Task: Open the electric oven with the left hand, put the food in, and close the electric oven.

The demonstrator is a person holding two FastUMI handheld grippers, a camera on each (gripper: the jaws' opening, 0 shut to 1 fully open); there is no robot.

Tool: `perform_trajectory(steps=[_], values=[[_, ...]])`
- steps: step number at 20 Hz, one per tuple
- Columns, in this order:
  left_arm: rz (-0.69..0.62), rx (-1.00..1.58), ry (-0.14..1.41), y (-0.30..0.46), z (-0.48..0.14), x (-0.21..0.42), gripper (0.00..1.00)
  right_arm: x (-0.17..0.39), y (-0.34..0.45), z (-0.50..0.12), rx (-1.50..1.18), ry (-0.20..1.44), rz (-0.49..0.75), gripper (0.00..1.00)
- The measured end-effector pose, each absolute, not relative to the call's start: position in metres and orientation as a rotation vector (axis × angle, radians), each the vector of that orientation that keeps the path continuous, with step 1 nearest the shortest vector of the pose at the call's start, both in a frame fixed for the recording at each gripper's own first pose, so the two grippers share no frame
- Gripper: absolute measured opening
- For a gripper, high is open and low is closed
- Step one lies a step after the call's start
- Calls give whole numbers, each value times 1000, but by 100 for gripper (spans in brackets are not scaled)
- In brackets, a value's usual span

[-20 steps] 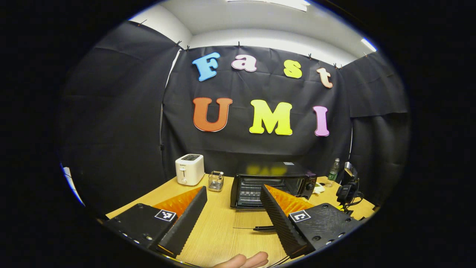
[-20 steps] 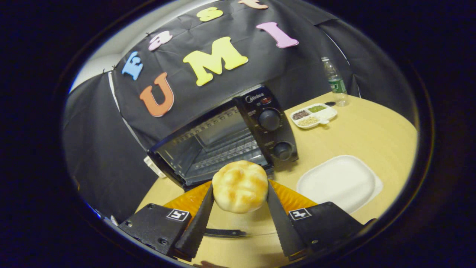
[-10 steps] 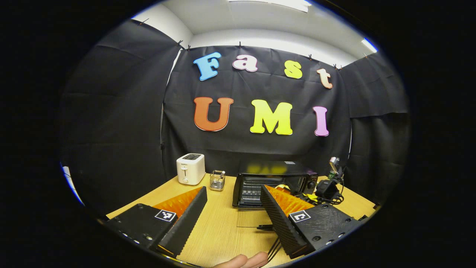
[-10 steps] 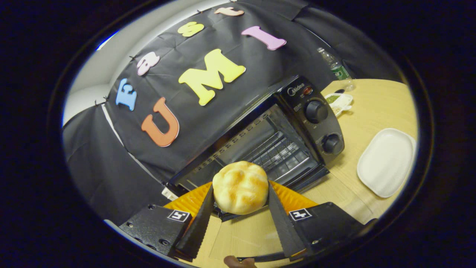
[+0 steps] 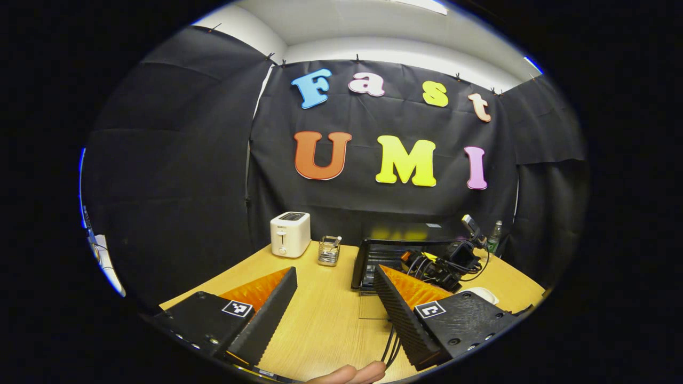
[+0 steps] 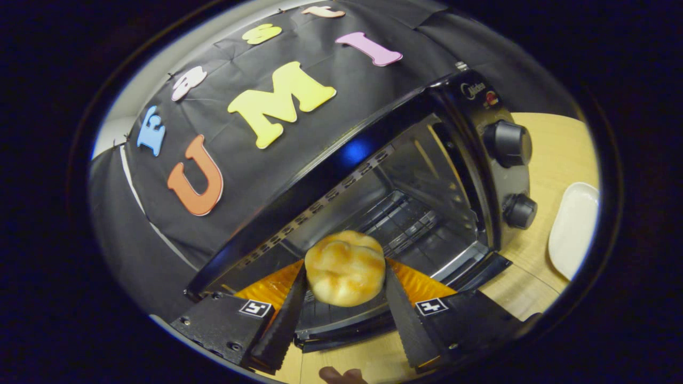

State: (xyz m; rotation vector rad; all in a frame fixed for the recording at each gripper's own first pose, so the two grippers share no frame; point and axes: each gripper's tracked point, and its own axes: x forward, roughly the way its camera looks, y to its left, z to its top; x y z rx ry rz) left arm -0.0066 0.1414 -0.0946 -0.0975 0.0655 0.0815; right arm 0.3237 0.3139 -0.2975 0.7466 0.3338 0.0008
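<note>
The right hand-held gripper (image 6: 345, 298), clenched on the bun (image 6: 345, 266), has advanced to the open oven (image 6: 405, 176) mouth, apparently above the rack, so release comes next; the left hand-held gripper (image 5: 333, 309) waits released.

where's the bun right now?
Right gripper view: the bun is held in the right gripper, at the open mouth of the electric oven, above its rack.

Golden-brown bun (image 6: 345, 266), black oven (image 6: 480, 138), white toaster (image 5: 290, 233)
</note>
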Motion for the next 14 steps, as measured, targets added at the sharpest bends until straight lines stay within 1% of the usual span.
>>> perform_trajectory(steps=[5,10,13,14], values=[[86,-88,90,143,-105,0,94,350,312,-293,691,261,-4,82],[109,-84,97,149,-108,2,94,360,327,-291,608,263,49,84],[108,-87,101,147,-110,-1,94,361,321,-290,619,245,30,87],[108,-87,105,146,-111,-1,94,360,321,-292,613,251,32,85]])
